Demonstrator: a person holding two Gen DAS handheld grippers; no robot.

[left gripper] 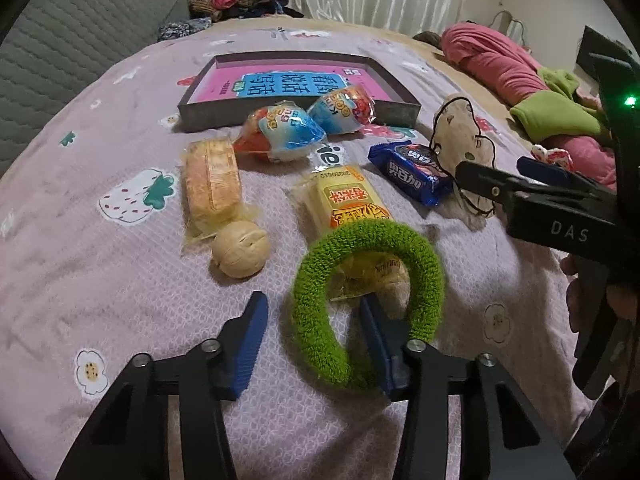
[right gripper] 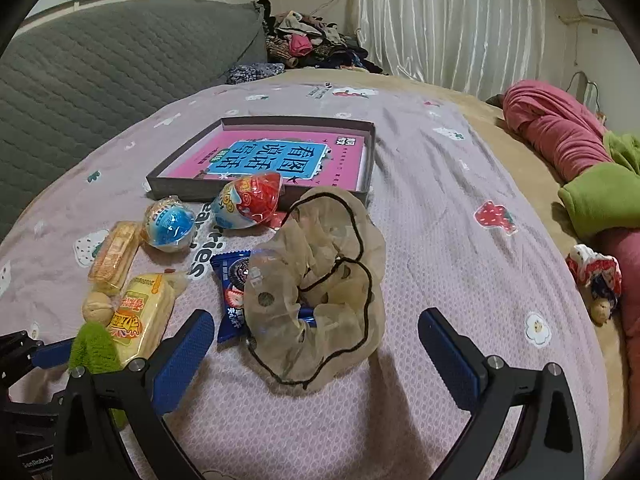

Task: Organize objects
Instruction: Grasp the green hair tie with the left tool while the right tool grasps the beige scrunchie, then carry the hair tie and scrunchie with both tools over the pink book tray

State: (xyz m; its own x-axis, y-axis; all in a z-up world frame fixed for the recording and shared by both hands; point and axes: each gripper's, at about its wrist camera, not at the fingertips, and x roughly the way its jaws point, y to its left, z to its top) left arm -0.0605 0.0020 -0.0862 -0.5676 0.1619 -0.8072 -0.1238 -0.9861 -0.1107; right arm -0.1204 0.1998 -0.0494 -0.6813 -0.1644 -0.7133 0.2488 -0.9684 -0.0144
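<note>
Nothing loose sits in the shallow box (right gripper: pixel 370 148) yet, only a pink book (right gripper: pixel 280 156); snacks, green scrunchie (left gripper: pixel 368 304) and beige scrunchie (right gripper: pixel 320 292) lie on the bed, left tool (left gripper: pixel 314 316) and right tool (right gripper: pixel 316 332) spread wide, holding nothing.

The right gripper (left gripper: pixel 520 184) reads "DAS" on its black body. The pink book (right gripper: pixel 280 156) in the box bears "看图说话写话". The bedsheet (right gripper: pixel 202 256) print ends in "ties".
</note>
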